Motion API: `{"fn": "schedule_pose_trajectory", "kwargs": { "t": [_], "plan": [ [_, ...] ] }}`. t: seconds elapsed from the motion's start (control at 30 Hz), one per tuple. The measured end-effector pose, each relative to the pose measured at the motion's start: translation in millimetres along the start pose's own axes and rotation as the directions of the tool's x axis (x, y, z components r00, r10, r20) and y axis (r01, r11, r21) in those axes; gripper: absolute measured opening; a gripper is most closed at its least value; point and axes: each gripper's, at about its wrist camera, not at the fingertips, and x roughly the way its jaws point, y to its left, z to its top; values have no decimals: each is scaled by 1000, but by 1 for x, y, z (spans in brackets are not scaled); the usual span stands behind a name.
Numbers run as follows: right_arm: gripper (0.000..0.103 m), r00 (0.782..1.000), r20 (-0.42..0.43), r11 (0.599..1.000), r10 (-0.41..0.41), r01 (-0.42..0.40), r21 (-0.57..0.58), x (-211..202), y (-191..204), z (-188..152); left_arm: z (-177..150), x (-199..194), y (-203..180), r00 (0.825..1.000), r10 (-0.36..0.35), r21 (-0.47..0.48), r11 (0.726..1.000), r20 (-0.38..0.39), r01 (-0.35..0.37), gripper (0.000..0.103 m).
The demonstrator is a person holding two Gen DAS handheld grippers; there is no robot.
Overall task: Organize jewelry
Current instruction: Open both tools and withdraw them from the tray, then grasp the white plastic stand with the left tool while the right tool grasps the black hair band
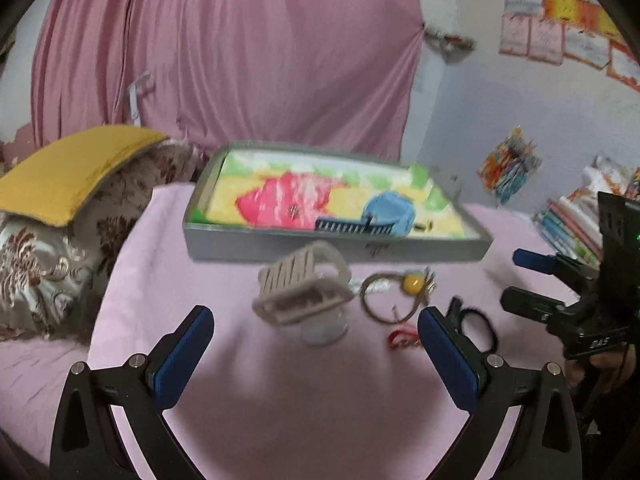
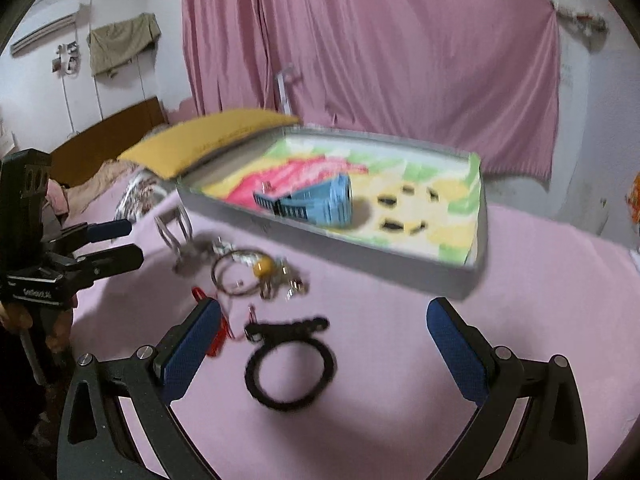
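On a bed covered with a pink sheet [image 2: 400, 340], a loose cluster of jewelry lies just in front of a shallow grey tray [image 2: 360, 256] with a colourful lining: a thin ring bangle with a yellow bead [image 2: 262, 269], a black band [image 2: 290, 372] and a small red piece [image 1: 400, 338]. A pale slatted stand [image 1: 304, 288] sits at the cluster's left, and a blue slatted holder [image 2: 320, 200] rests inside the tray. The left claw [image 1: 316, 344] hangs spread wide and empty near the stand, while the right claw [image 2: 324, 340], also spread and empty, is over the black band.
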Motion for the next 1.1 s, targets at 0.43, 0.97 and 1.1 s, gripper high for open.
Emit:
{"fn": "schedule_pose_trajectory", "kwargs": {
  "t": [0.43, 0.97, 1.1],
  "plan": [
    [46, 993, -115, 999, -3, -1, -34, 18, 1, -9, -7, 17, -5, 989, -100, -53, 994, -110, 95, 85],
    [40, 987, -160, 995, -16, 0, -104, 31, 13, -4, 3, 44, -7, 993, 3, -57, 998, -117, -9, 67],
    [36, 985, -172, 992, -6, -16, -122, 33, 16, -1, 10, 45, -8, 995, 10, -58, 998, -104, -16, 61]
  ]
}}
